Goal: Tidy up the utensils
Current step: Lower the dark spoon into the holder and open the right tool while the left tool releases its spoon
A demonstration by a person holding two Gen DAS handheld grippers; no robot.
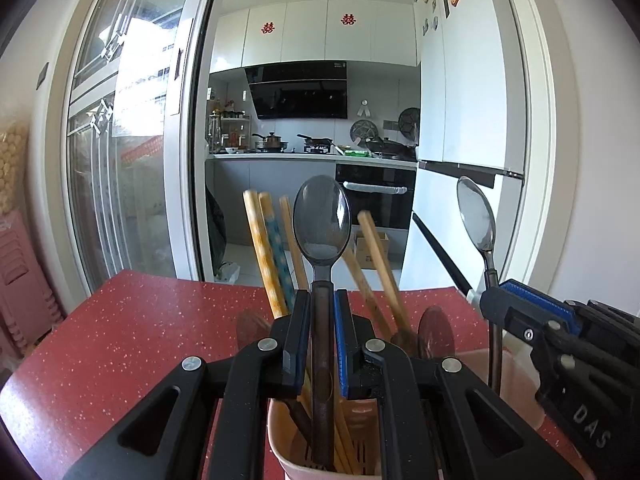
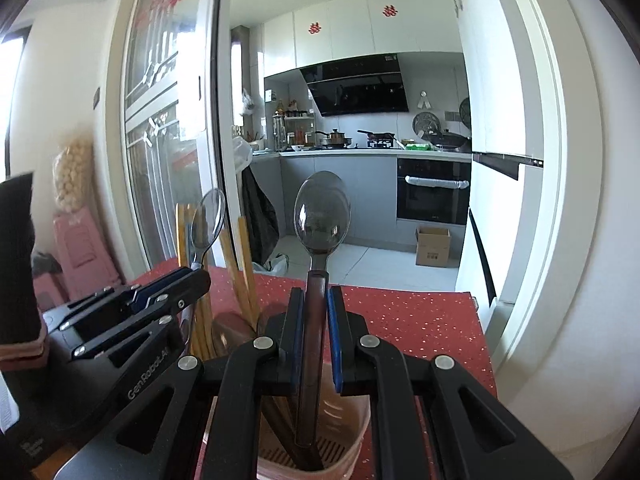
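Red table (image 1: 132, 332) carries a pink holder (image 1: 288, 440) at 6 o'clock. Left gripper (image 1: 322, 312) is clamped on a spoon (image 1: 322, 220) upright at 12 o'clock; right gripper (image 2: 316, 308) likewise pinches a second spoon (image 2: 322, 210), both handles inside holders.

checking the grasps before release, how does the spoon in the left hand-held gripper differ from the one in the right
The left spoon stands in the holder section crowded with chopsticks; the right spoon stands in a section with only a dark utensil or two beside it. The left hand-held gripper shows its spoon's handle as opaque brown; the right hand-held gripper shows a handle that looks translucent. Both are upright, bowl up, clamped at the handle over the pink holder.
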